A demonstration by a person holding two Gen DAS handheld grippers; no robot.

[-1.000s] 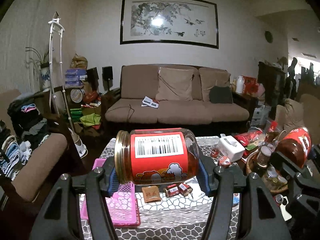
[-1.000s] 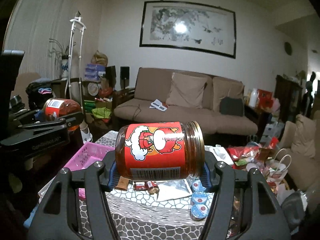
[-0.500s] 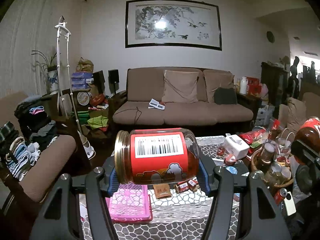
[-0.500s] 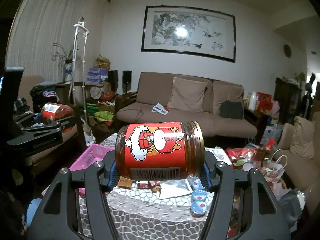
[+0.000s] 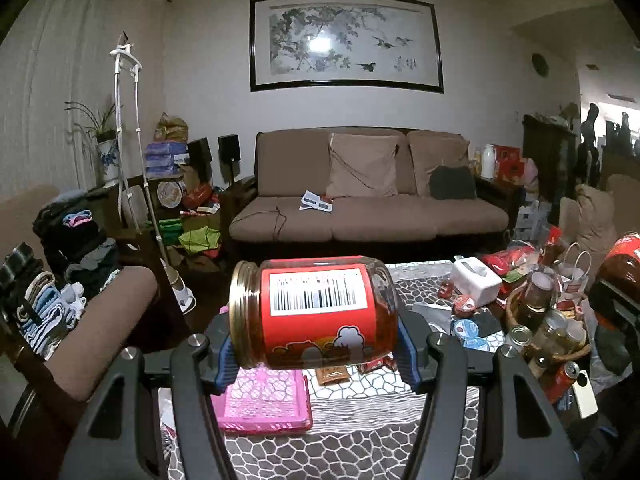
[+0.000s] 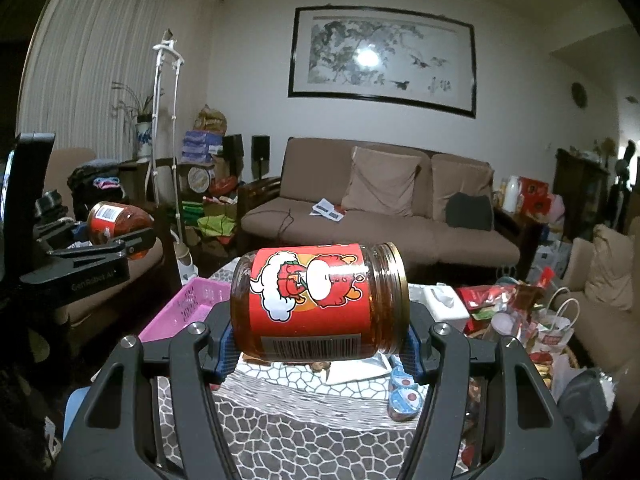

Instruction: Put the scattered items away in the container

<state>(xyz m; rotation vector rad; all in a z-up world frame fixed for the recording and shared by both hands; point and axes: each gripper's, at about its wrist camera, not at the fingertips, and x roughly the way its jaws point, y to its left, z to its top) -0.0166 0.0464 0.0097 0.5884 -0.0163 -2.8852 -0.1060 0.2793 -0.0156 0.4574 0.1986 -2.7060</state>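
Your left gripper [image 5: 314, 354] clamps a jar [image 5: 314, 312] sideways, lid toward frame left; the pink basket [image 5: 266, 404] lies just below it; your right gripper [image 6: 318, 354] grips a second jar [image 6: 320, 306], basket at middle left.

In the left wrist view a red-labelled jar [image 5: 314, 312] covers the far end of the pink basket [image 5: 264, 400] and part of the small packets [image 5: 332, 376] on the counter [image 5: 352, 440]. A second jar [image 5: 622, 264] is cut off by the right edge. In the right wrist view the jar in front [image 6: 316, 304] hides most of the basket [image 6: 188, 304], and the round tubs [image 6: 404, 396] are too small to read.
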